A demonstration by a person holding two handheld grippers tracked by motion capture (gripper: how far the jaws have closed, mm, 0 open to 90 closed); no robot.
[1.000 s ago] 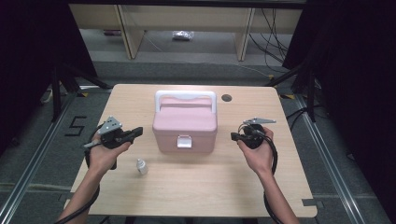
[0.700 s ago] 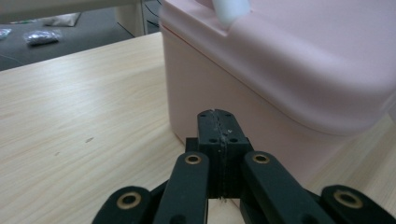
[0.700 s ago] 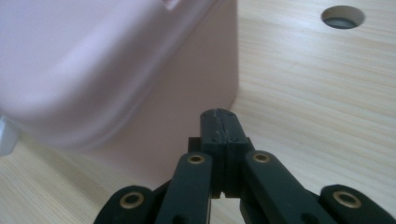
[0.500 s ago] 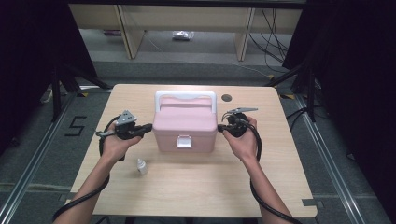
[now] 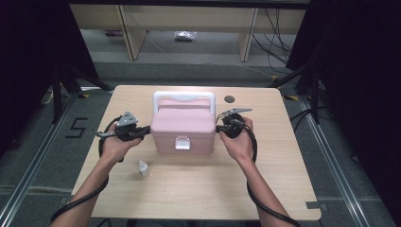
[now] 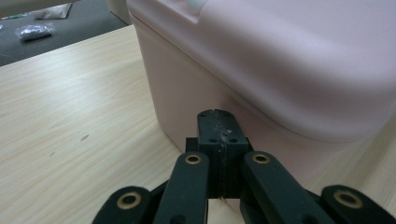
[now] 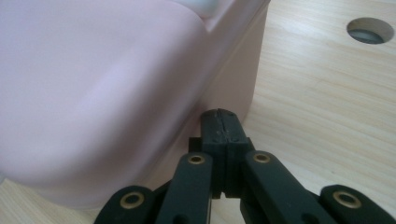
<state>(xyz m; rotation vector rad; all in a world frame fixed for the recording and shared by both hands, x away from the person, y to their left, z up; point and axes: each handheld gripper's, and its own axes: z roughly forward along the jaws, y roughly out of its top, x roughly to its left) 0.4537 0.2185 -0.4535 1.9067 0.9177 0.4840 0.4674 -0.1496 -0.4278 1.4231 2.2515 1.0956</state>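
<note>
A pink lidded box (image 5: 184, 125) with a white handle (image 5: 184, 97) and a white front latch stands at the middle of the wooden table (image 5: 198, 189). My left gripper (image 5: 147, 130) is shut, its tips against the box's left side wall (image 6: 177, 93) under the lid's rim. On the opposite side my right gripper (image 5: 219, 128) is shut too, with its tips at the box's right wall (image 7: 233, 79). Nothing is between either pair of jaws; in the gripper views the left gripper (image 6: 215, 115) and right gripper (image 7: 220, 114) each press flat together.
A small white bottle (image 5: 143, 168) stands on the table in front of my left hand. A round cable hole (image 5: 229, 99) lies behind the box on the right, also large in the right gripper view (image 7: 369, 30). Shelving legs and cables stand on the floor beyond the table.
Both hands have moved inward from the table's sides toward the box, until each gripper's tips reached a side wall. The box and the bottle stayed in place.
</note>
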